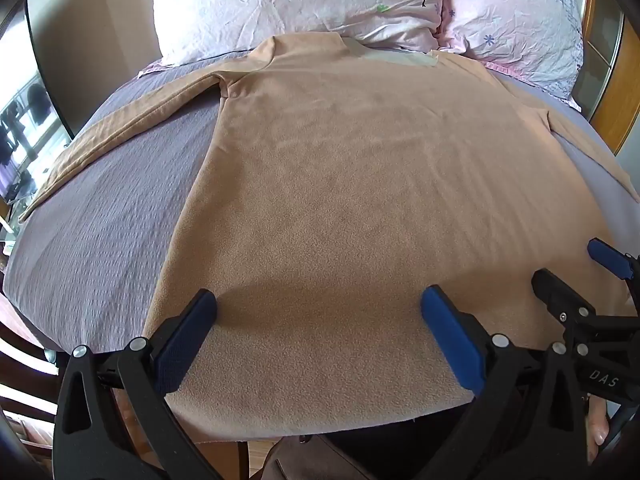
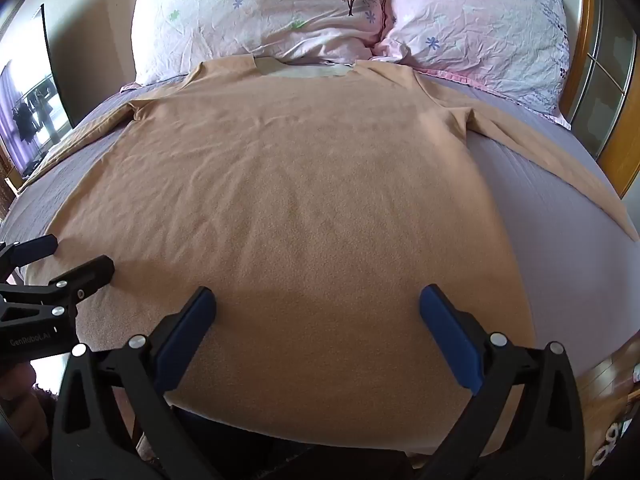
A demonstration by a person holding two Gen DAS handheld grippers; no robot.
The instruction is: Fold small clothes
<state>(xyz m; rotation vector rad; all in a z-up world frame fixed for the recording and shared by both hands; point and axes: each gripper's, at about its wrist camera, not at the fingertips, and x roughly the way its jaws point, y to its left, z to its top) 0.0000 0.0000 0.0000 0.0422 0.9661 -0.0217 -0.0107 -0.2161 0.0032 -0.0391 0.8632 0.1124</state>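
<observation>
A tan long-sleeved fleece top lies flat on the bed, collar toward the pillows, hem at the near edge; it also fills the right wrist view. Its sleeves spread out, one to the left and one to the right. My left gripper is open above the hem on the left half, holding nothing. My right gripper is open above the hem on the right half, also empty. Each gripper shows at the side of the other's view, the right one and the left one.
A purple-grey bedsheet covers the bed. Two pink flowered pillows lie at the head. A wooden frame with glass stands at the right. A window with hanging clothes is at the left.
</observation>
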